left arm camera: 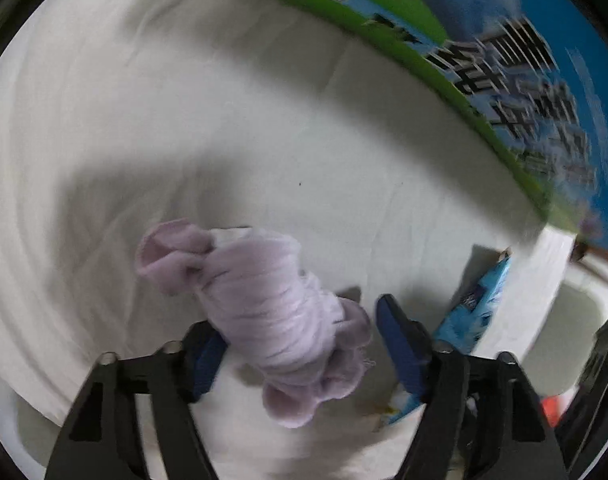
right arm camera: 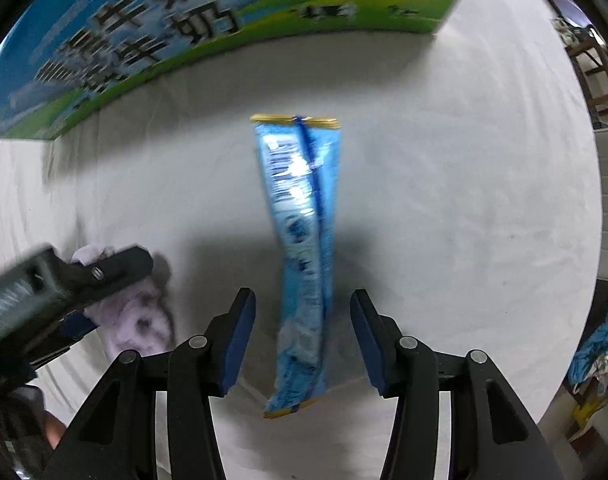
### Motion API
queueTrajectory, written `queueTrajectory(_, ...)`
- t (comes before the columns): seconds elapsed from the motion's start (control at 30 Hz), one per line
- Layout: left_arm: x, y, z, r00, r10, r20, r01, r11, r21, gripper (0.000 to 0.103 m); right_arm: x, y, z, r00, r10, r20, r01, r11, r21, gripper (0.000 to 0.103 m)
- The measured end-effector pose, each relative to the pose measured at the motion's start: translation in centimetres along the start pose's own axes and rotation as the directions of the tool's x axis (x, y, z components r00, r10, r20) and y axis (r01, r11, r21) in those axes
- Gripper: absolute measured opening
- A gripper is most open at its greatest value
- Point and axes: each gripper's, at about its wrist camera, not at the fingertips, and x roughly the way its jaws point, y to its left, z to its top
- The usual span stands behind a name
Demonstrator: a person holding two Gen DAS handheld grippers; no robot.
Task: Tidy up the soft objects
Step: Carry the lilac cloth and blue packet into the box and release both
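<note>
Everything sat on a white sheet (left arm camera: 103,120), wrinkled and shadowed, with a big blue-and-green carton (left arm camera: 524,60) standing along the far edge.

Left wrist view: the lilac rolled-up sock bundle (left arm camera: 259,312) lay on the sheet between the fingers of the left gripper (left arm camera: 304,344). Jaws were partway open; the 3 o'clock pad stood clear of the bundle, and the 9 o'clock pad was half hidden behind it, so I couldn't tell if it touched. A bit of white poked out at the bundle's 12 o'clock end.

Right wrist view: the long shiny blue packet (right arm camera: 304,256) with gold end seals lay flat, running 12 to 6 o'clock, its lower part between the pads of the right gripper (right arm camera: 301,340). Those jaws were also partway open, gaps on both sides, gripping nothing.

The packet's print was glare and blur, unreadable. The carton had large dark Chinese characters, too smeared to make out, plus little cows on grass. Out at 3 to 4 o'clock, some wooden furniture (right arm camera: 596,68) and blue cloth (right arm camera: 596,344) got cut off by the lens edge.
</note>
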Motion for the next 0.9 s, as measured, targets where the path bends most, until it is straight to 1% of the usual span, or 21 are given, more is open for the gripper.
queueTrajectory(0.03,-0.1,-0.1,-0.1,1.0,0.019,0.011,-0.019,1.0,0.021,0.054,0.2,-0.1,0.1,1.0,-0.003,-0.008,0.003,1.0,0.004,0.052)
queueTrajectory(0.07,-0.2,0.0,-0.2,1.0,0.023,0.018,-0.023,0.999,0.031,0.049,0.4,-0.1,0.2,1.0,-0.006,-0.012,0.006,1.0,0.008,0.052)
queueTrajectory(0.1,-0.4,0.3,-0.2,0.999,0.024,0.025,-0.025,0.999,0.039,0.046,0.2,0.0,0.2,1.0,-0.011,0.002,0.011,1.0,0.004,0.052)
queueTrajectory(0.13,-0.5,0.5,-0.3,0.999,0.026,0.024,-0.027,0.998,0.05,0.04,0.2,0.2,0.2,1.0,-0.024,0.003,0.024,1.0,-0.008,0.052)
queueTrajectory(0.17,-0.6,0.8,-0.3,0.999,0.019,0.026,-0.021,0.998,0.062,0.038,0.1,0.5,-0.1,0.999,-0.049,0.008,0.049,0.998,-0.029,0.051)
queueTrajectory(0.23,-1.0,1.3,-0.3,0.999,0.028,0.034,-0.031,0.996,0.081,0.037,-0.1,2.0,-0.8,0.996,-0.083,0.035,0.085,0.994,-0.063,0.035)
queueTrajectory(0.27,-1.2,1.4,-0.4,0.999,0.034,0.04,-0.037,0.996,0.086,0.037,-0.1,2.7,-1.1,0.995,-0.095,0.041,0.098,0.991,-0.087,0.022)
queueTrajectory(0.37,-1.8,0.7,-0.8,0.997,0.045,0.067,-0.051,0.994,0.093,0.037,-0.3,4.0,-1.6,0.994,-0.104,0.036,0.107,0.986,-0.13,0.019)
queueTrajectory(0.47,-3.5,0.8,-1.5,0.995,0.018,0.096,-0.027,0.995,0.099,0.037,-1.3,5.0,-2.1,0.993,-0.102,0.057,0.11,0.98,-0.168,0.017)
queueTrajectory(0.53,-5.0,0.5,-1.8,0.993,-0.002,0.12,-0.011,0.994,0.107,0.037,-2.5,5.6,-2.5,0.993,-0.086,0.076,0.099,0.977,-0.186,0.016)
queueTrajectory(0.67,-9.2,-0.2,-2.3,0.981,-0.079,0.177,0.057,0.99,0.126,0.037,-6.6,6.0,-2.9,0.992,-0.017,0.128,0.043,0.978,-0.203,0.016)
queueTrajectory(0.8,-14.8,-0.9,-1.6,0.954,-0.162,0.252,0.125,0.979,0.158,0.037,-11.7,6.8,-2.5,0.98,0.072,0.188,-0.03,0.976,-0.214,0.016)
queueTrajectory(0.87,-17.3,-1.9,-0.7,0.939,-0.206,0.274,0.161,0.971,0.178,0.037,-14.6,7.1,-1.9,0.967,0.117,0.225,-0.068,0.974,-0.217,0.016)
queueTrajectory(0.9,-18.3,-2.0,-0.2,0.936,-0.217,0.277,0.169,0.967,0.189,0.037,-15.9,7.3,-1.5,0.961,0.137,0.24,-0.084,0.973,-0.216,0.016)
